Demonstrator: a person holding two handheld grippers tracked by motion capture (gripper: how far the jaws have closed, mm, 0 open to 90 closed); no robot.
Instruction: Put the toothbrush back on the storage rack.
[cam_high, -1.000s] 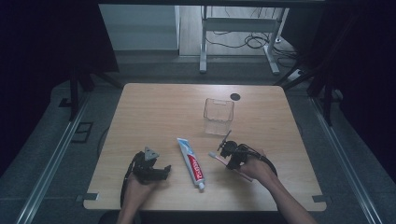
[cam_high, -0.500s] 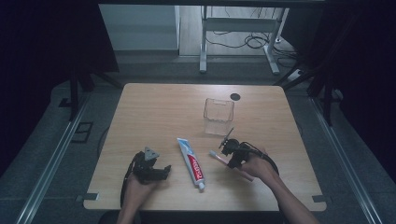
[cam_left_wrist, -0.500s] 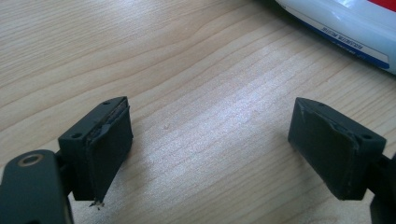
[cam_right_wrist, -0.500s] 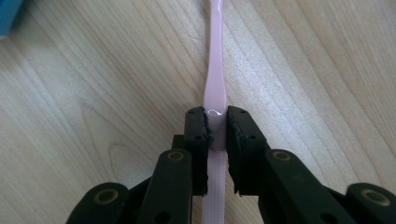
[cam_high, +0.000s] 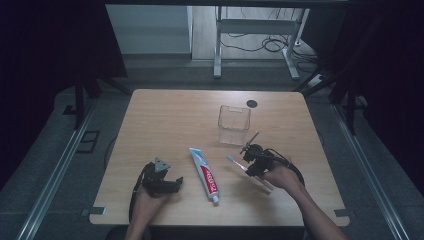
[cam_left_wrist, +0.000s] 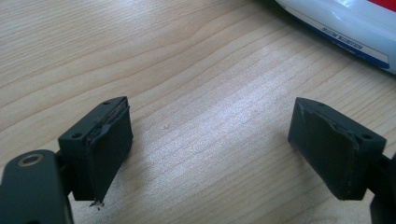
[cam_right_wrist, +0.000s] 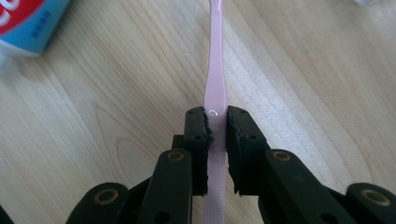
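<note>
The pink toothbrush (cam_right_wrist: 215, 88) sits clamped between the pads of my right gripper (cam_right_wrist: 216, 126), which grasp its handle; the handle runs on past the jaws above the wooden table (cam_high: 165, 115). From above, the toothbrush (cam_high: 236, 162) slants over the table's right half, its head end pointing left toward the toothpaste tube (cam_high: 204, 173), my right gripper (cam_high: 254, 161) around its middle. A clear plastic cup (cam_high: 233, 124) stands just beyond. My left gripper (cam_left_wrist: 224, 154) rests near the tube's left side, jaws spread wide over bare wood, grasping nothing.
</note>
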